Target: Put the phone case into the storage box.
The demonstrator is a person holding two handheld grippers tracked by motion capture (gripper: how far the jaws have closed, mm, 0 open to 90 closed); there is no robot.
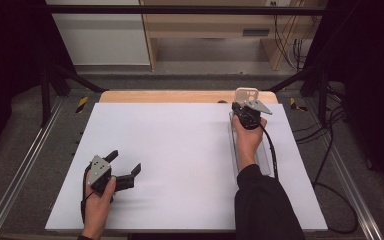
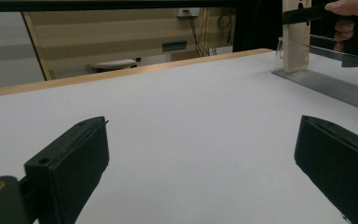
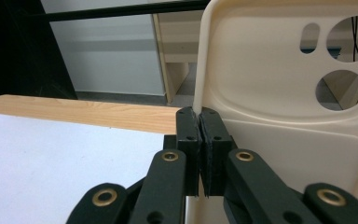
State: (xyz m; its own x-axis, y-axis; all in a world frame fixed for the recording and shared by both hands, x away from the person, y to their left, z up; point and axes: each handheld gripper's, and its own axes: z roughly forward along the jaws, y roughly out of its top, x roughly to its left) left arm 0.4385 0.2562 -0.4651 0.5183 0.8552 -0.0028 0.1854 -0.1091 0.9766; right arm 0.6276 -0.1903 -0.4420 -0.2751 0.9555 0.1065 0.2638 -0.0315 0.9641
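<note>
A cream phone case (image 1: 246, 94) with round camera cut-outs stands upright at the far end of a clear plastic rack (image 1: 266, 162) on the right side of the white board (image 1: 180, 150). My right gripper (image 1: 241, 106) is shut on the case's left edge. In the right gripper view the jaws (image 3: 199, 140) pinch that edge of the case (image 3: 284, 93). My left gripper (image 1: 126, 161) rests near the front left of the board, open with nothing between its fingers (image 2: 79, 154). The left gripper view shows the case (image 2: 296, 46) standing in the rack (image 2: 335, 86), far off.
The white board lies on a wooden table whose far edge (image 1: 180, 96) shows behind it. A black cable (image 1: 272, 155) trails from the right gripper along the rack. Metal rails (image 1: 20, 175) and dark frame legs flank the table.
</note>
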